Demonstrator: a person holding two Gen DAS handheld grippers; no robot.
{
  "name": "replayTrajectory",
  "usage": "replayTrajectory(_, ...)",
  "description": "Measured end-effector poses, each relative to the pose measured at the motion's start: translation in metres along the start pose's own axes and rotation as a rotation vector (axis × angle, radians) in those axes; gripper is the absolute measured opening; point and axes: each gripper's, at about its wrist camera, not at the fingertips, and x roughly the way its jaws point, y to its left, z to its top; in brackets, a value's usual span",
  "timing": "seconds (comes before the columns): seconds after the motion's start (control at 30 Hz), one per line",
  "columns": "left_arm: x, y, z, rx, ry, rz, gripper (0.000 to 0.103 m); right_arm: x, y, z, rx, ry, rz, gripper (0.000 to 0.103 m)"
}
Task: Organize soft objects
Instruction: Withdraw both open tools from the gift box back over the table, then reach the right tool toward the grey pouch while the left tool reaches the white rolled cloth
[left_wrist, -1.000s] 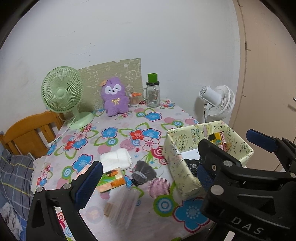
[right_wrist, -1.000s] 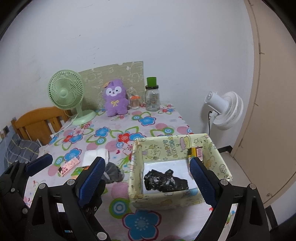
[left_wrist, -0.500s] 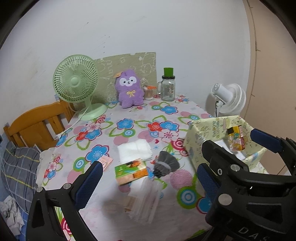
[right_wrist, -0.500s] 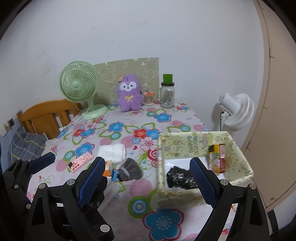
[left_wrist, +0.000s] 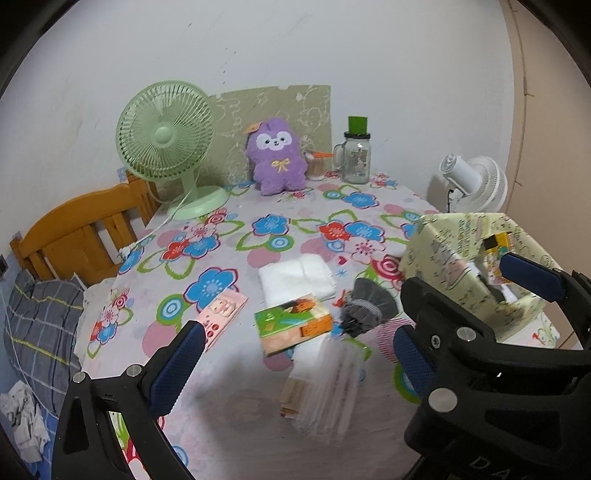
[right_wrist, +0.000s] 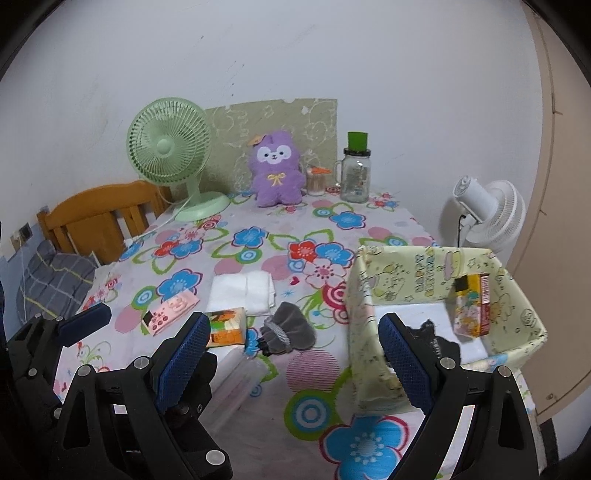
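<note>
Right wrist view: floral tablecloth (right_wrist: 236, 258) spanned table. Yellow box (right_wrist: 406, 266) stood at right, black item (right_wrist: 439, 338) inside. White folded cloth (right_wrist: 242, 291) lay mid-table; grey pouch (right_wrist: 291, 328) just beside box. Your right gripper (right_wrist: 295, 354) and left gripper (left_wrist: 295, 350) were spread wide, holding nothing.

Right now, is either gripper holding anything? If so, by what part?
Nothing is held. The left gripper and right gripper are both open with empty jaws, above the table. The grey pouch and white cloth lie untouched.
</note>
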Motion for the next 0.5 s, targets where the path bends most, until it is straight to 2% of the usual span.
replayTrajectory(0.5,0.034,0.022,-0.024,-0.058,0.1,-0.007,0.101,0.038,0.017,-0.018,-0.017,0.085,0.023,0.094)
